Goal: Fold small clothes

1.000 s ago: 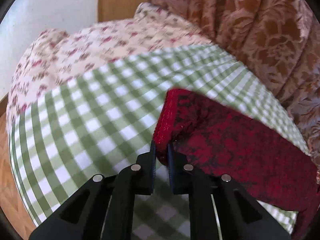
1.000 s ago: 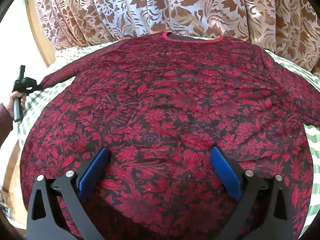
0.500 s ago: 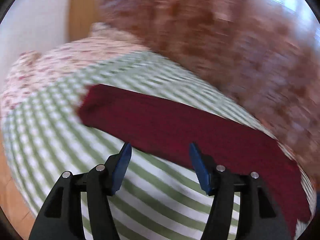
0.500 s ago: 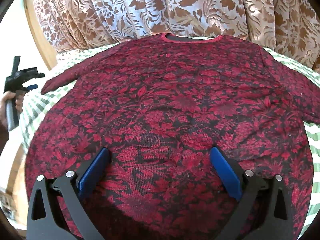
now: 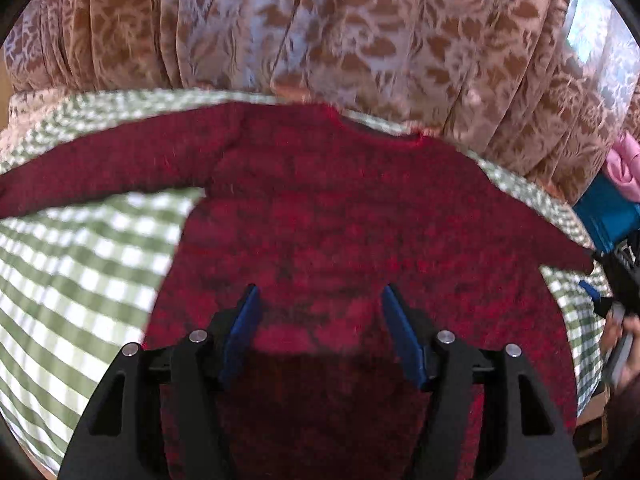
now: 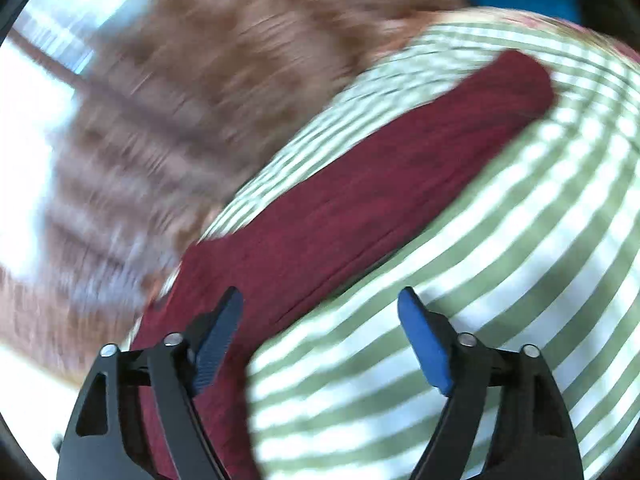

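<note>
A red long-sleeved top with a dark floral pattern (image 5: 340, 216) lies spread flat on the green-and-white checked cloth (image 5: 80, 272), neck away from me. My left gripper (image 5: 320, 320) is open and empty above the lower body of the top. My right gripper (image 6: 320, 320) is open and empty beside the top's right sleeve (image 6: 400, 168), which stretches away toward its cuff. The right gripper also shows at the right edge of the left wrist view (image 5: 612, 280). Both views are blurred by motion.
A brown-and-white patterned curtain (image 5: 320, 28) hangs close behind the surface. Blue (image 5: 608, 216) and pink (image 5: 624, 164) items lie at the far right. A floral cloth (image 5: 24, 120) shows at the far left under the checked cloth.
My left gripper let go of the left sleeve cuff, opened, and swung to above the top's body. My right gripper swung from the body to the right sleeve, staying open.
</note>
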A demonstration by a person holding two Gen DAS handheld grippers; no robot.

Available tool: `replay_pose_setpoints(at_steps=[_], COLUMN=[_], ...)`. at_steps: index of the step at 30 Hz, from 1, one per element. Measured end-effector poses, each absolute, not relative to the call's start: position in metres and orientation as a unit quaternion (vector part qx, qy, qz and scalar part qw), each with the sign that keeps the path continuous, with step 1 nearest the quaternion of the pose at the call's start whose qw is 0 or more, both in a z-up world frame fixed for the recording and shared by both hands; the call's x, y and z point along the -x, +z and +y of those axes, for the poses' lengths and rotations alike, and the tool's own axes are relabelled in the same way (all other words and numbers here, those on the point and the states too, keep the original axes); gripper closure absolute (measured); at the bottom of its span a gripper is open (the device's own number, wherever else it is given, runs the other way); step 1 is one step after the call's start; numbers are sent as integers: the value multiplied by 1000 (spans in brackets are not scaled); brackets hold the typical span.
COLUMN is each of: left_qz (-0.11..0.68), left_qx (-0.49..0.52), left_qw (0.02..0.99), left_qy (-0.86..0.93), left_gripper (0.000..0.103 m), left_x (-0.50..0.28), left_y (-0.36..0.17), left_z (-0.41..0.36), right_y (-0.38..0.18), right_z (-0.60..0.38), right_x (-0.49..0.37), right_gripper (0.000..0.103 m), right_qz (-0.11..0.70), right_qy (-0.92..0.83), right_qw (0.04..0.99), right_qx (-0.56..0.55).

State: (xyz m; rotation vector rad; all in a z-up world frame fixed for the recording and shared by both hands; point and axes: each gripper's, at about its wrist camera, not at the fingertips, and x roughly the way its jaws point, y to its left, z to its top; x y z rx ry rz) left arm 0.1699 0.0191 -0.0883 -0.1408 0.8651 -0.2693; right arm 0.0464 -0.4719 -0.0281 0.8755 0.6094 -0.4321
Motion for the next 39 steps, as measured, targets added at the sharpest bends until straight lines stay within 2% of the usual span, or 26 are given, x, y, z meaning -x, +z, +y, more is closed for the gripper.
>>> replay_pose_setpoints(at_steps=[2,3,6,9,12,13,21,29,38,39], left_qz=[430,430,433,435,433,433,437,432,422,419], left_qx=[64,62,53,46,32,30,49,98,150,153], left_qw=[892,892,892,892,893,893,889,884,879,879], left_qy=[-124,-123,-120,-117,-115,-116,-126,-151,-165,-167], left_gripper=[40,40,39,35,35,34,34,33,34,34], left_x=[-170,-170,-169,-174,-174,-175,-178,-174,-174,-175], left_y=[-96,-97,-101,-105,-106,-106,-105,-95,-85,-82], left_z=[16,15,12,12,8,8,13,29,49,51], right_y=[-37,-41,-51,-57,-54,-50,1,70,47,42], right_z=[-506,-517,-555,-581,-594,-596,-579,-466,-266,-251], right_x=[-44,-44,-44,-51,-60,-63,-88,-156,-260,-267], right_gripper=[30,34,54,64,89,91,93,93,93,88], right_qz=[282,280,265,260,286,300,324,300,358,364], right_qy=[-232,-245,-292,-315,-345,-357,-399,-232,-17,6], right_qw=[824,819,798,787,786,788,815,900,920,918], right_qx=[-434,-438,-457,-463,-426,-402,-266,-213,-159,-159])
